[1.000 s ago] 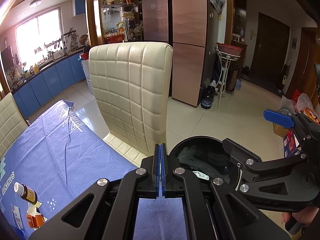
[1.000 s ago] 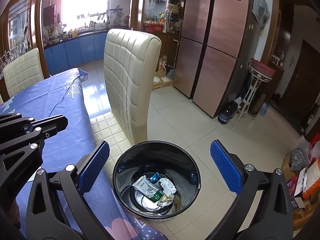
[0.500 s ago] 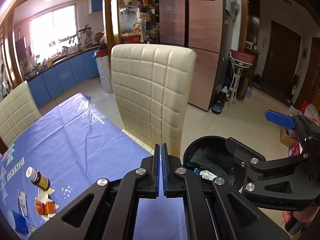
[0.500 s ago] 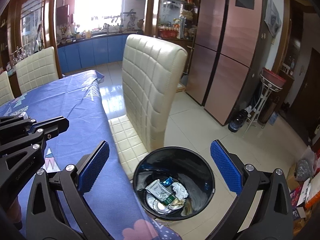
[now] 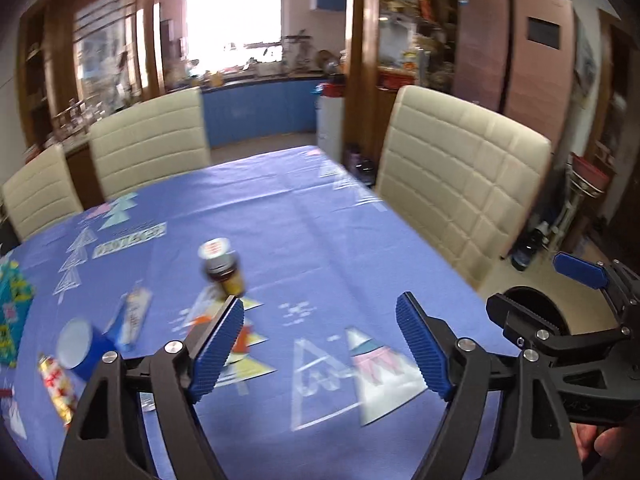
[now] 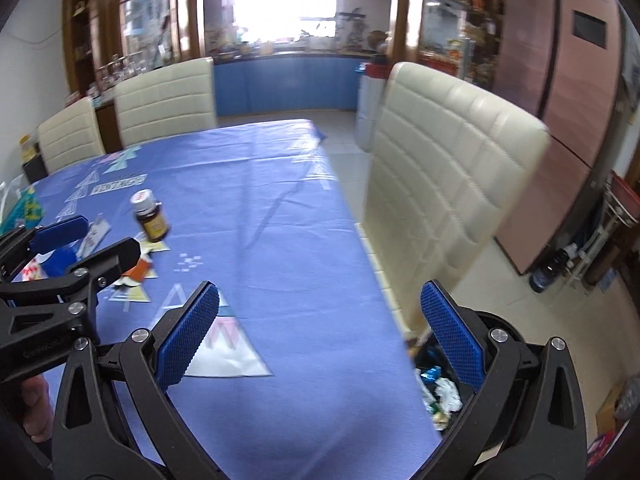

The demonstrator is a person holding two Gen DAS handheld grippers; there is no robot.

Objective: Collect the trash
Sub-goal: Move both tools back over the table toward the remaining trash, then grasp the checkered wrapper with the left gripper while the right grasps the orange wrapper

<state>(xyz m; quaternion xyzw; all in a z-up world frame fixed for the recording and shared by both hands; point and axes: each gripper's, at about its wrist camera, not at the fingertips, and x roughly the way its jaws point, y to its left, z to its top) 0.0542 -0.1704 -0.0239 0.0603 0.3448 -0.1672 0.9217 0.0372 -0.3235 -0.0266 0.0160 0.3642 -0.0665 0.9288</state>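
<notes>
left gripper (image 5: 320, 312) just opened, empty; right gripper (image 6: 320, 320) wide, empty; bottle (image 5: 224, 270) ahead; bin (image 6: 444, 392) right.

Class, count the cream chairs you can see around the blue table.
3. One quilted chair stands at the table's right side by the bin; two ribbed chairs stand at the far left side. Others may be out of frame.

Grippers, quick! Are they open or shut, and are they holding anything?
Left gripper: open, its jaws have just been opening, nothing between them.
Right gripper: open, holding nothing.
</notes>
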